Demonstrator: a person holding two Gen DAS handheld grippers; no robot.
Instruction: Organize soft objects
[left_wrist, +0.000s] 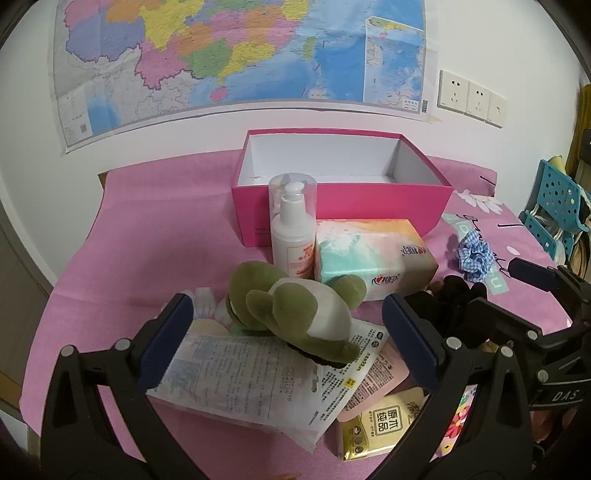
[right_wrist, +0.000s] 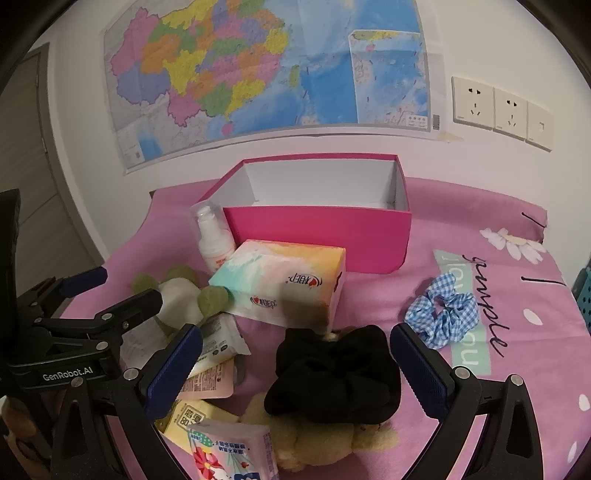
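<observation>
**Mia:** Where the wall meets the table, what is the biggest thing you see?

**Ben:** The map (left_wrist: 236, 55) on the wall. Under it a pink cloth (left_wrist: 155, 229) covers the table. At the back of the cloth sits a pink box (right_wrist: 317, 236). It is open on top and white inside.

**Mia:** What is in front of the box?

**Ben:** A tissue pack (right_wrist: 284, 284), just beside a white pump bottle (left_wrist: 293, 240). Near them a green plush frog (left_wrist: 295, 314) lies on some flat packets (left_wrist: 258, 384).

**Mia:** Where are the grabbers?

**Ben:** The left gripper (left_wrist: 288, 343) has its two fingers spread wide, one on each side of the frog. They do not touch it. The right gripper (right_wrist: 295, 358) is spread wide too, with a black scrunchie (right_wrist: 340, 376) between its fingers. It holds nothing. The black scrunchie lies on a tan plush toy (right_wrist: 317, 439).

**Mia:** And the smallest thing?

**Ben:** A blue checked scrunchie (right_wrist: 441, 310), alone on the cloth, off to the right.
</observation>
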